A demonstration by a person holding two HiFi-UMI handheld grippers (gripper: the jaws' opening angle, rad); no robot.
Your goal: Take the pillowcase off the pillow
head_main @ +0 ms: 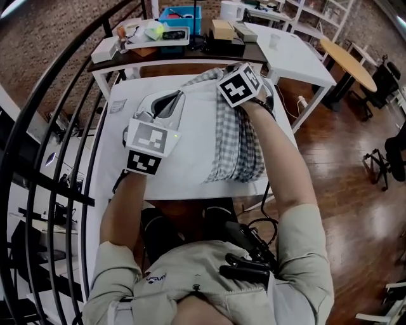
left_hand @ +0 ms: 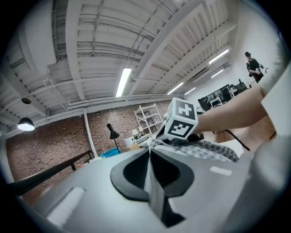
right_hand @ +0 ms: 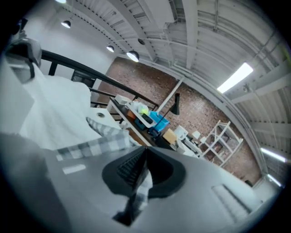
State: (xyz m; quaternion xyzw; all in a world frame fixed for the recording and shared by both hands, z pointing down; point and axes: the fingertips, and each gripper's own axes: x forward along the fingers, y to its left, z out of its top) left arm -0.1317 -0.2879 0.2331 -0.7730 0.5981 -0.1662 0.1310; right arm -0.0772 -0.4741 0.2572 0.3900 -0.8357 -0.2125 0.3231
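On the white table (head_main: 120, 139) lies a white pillow (head_main: 195, 136), with the grey-and-white checked pillowcase (head_main: 238, 143) bunched along its right side. My left gripper (head_main: 169, 103) is at the pillow's far left corner. In the left gripper view its jaws (left_hand: 149, 150) are shut, with a thin strip of pale cloth pinched between them. My right gripper (head_main: 241, 86) is over the far end of the pillowcase. In the right gripper view it (right_hand: 144, 154) is shut on a fold of the checked cloth (right_hand: 138, 191); the pillow (right_hand: 45, 109) rises at the left.
Behind the table stands a dark desk (head_main: 190, 58) with a blue bin (head_main: 181, 18), a cardboard box (head_main: 222, 28) and small items. A black railing (head_main: 60, 133) runs along the left. Wooden floor (head_main: 342, 165) and a round table (head_main: 346, 60) lie to the right.
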